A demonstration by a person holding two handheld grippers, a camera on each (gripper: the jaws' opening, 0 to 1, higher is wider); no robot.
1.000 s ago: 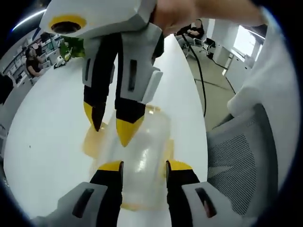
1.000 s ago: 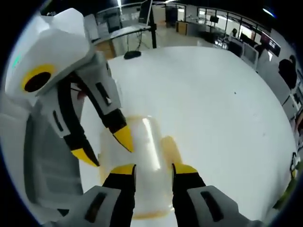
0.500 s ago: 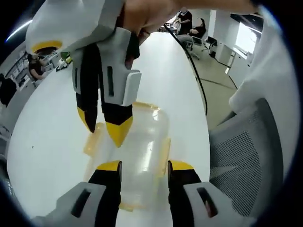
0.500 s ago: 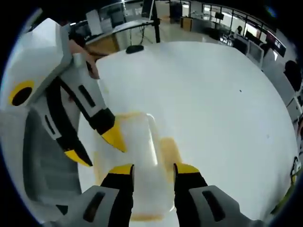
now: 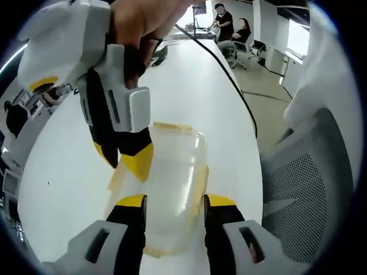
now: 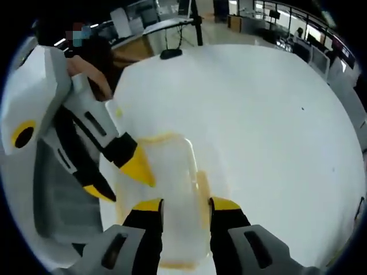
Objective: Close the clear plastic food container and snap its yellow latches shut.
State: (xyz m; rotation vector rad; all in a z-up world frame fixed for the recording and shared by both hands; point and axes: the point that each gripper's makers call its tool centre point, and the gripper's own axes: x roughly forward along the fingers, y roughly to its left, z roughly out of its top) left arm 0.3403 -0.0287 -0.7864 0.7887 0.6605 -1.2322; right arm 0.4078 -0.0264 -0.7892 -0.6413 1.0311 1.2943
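1. Clear container [image 5: 172, 189] lies on the white surface [image 5: 63, 172], lid on, between both tools
2. Press each yellow latch [image 6: 203, 186] down flat until it seats; brace the far side
3. Left tool [image 5: 174, 201] parted, straddling the container from above
4. Right tool [image 6: 182, 203] parted too, angled down opposite; it holds nothing

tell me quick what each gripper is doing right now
left gripper: open, fingers either side of the clear container, not clamped.
right gripper: open above the container's lid.
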